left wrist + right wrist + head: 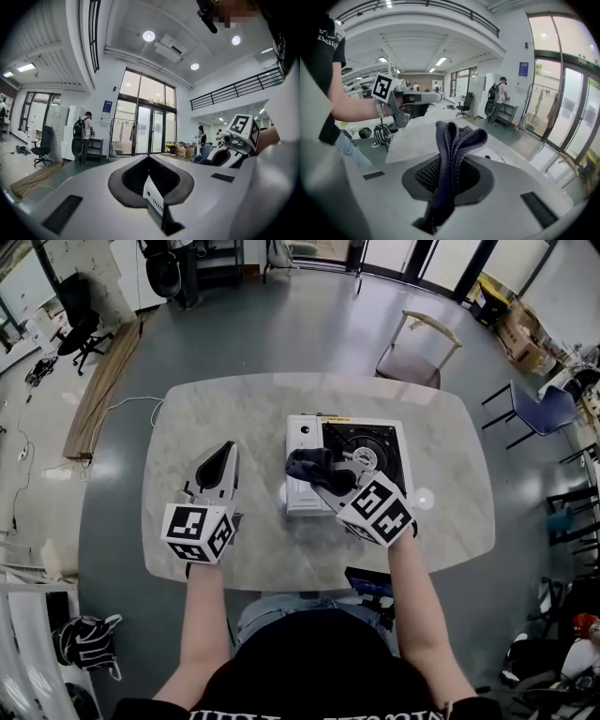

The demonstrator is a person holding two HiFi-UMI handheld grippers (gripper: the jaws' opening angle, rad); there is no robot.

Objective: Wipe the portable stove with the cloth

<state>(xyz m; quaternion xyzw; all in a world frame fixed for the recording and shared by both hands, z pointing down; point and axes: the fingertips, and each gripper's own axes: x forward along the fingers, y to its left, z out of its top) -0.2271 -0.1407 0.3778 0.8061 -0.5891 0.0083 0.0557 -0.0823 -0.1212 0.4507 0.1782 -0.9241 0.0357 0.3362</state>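
Note:
A white portable stove [304, 439] with a black burner [371, 448] sits mid-table on the marble table [450, 456]. My right gripper [333, 477] is shut on a dark blue cloth [312, 465], which is bunched over the stove's left part. In the right gripper view the cloth [452, 145] stands folded between the jaws of the right gripper [450, 161]. My left gripper [225, 454] rests low over the table left of the stove, apart from it, jaws shut with nothing held. The left gripper view shows the left gripper [150, 164] pointing out into the room.
A wooden chair [419, 351] stands at the table's far side and a blue chair [546, 409] to the right. Planks [98, 390] and an office chair [79, 322] lie on the floor at the left. A person with a backpack [83, 136] stands far off.

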